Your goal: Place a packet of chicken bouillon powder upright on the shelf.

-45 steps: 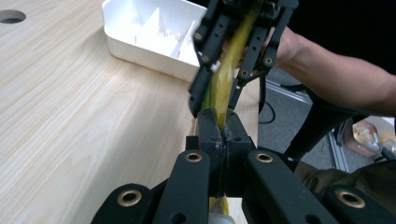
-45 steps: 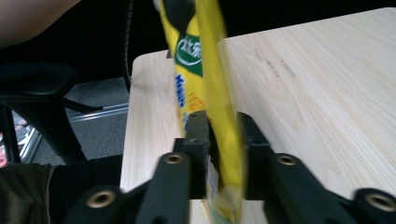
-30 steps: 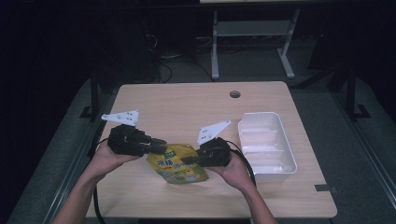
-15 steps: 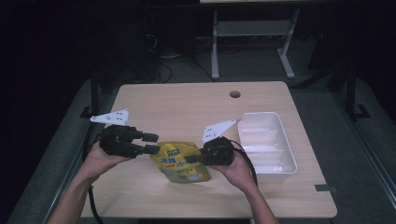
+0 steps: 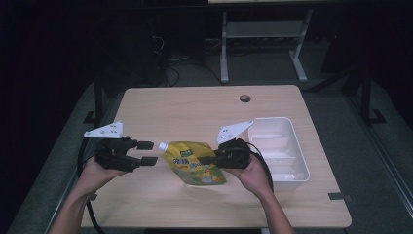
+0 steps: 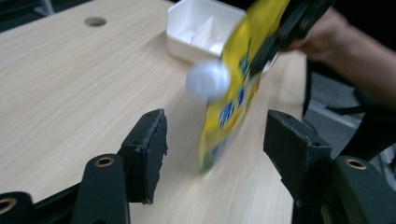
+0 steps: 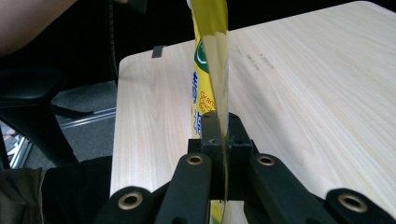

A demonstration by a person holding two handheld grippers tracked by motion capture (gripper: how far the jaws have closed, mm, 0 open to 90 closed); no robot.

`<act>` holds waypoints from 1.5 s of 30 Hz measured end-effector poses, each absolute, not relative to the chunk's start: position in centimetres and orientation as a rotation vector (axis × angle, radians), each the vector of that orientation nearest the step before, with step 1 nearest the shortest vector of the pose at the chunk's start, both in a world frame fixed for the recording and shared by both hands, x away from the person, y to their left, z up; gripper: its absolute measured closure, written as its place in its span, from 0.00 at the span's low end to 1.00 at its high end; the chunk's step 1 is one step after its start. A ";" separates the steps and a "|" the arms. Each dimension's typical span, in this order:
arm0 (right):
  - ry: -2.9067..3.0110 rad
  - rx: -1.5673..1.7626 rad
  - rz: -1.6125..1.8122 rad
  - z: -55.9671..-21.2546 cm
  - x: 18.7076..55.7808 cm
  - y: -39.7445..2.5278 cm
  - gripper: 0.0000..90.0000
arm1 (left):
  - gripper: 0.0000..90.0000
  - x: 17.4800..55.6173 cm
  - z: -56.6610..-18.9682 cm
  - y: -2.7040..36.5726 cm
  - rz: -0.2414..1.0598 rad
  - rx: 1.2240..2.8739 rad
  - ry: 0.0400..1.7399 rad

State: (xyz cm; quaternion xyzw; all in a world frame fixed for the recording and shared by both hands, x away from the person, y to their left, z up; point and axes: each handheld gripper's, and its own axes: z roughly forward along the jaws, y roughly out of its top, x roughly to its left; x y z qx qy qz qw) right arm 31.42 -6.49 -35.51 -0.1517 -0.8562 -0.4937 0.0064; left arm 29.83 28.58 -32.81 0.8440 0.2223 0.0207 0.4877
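Observation:
A yellow drink pouch [image 5: 196,163] with a white cap [image 5: 163,146] hangs above the table middle, and my right gripper [image 5: 208,159] is shut on its right edge. In the right gripper view the pouch [image 7: 211,70] stands edge-on, pinched between the jaws. My left gripper [image 5: 146,152] is open just left of the cap, with nothing between its jaws. In the left gripper view the pouch [image 6: 238,93] and its blurred cap [image 6: 208,81] hang a little beyond the open fingers [image 6: 152,140].
A white divided tray [image 5: 287,163] lies at the table's right side, also seen as a white tray [image 6: 184,23] in the left gripper view. A cable hole [image 5: 245,98] is near the far edge. Bare wood lies to the left and front.
My left gripper has let go of the pouch and drawn back to the left, now open. My right gripper has lifted and shifted the pouch slightly right.

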 end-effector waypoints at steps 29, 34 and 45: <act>-2.686 -0.597 -1.572 -30.5 33.4 -10.3 0.99 | 0.31 28.3 -39.9 29.9 0.159 2.070 0.674; -2.688 -0.602 -1.575 -29.9 33.6 -10.9 0.99 | 0.31 28.5 -40.4 30.2 0.148 2.072 0.704; -2.724 -0.636 -1.581 -28.7 34.3 -12.9 0.99 | 0.30 28.6 -41.0 30.5 0.153 2.074 0.727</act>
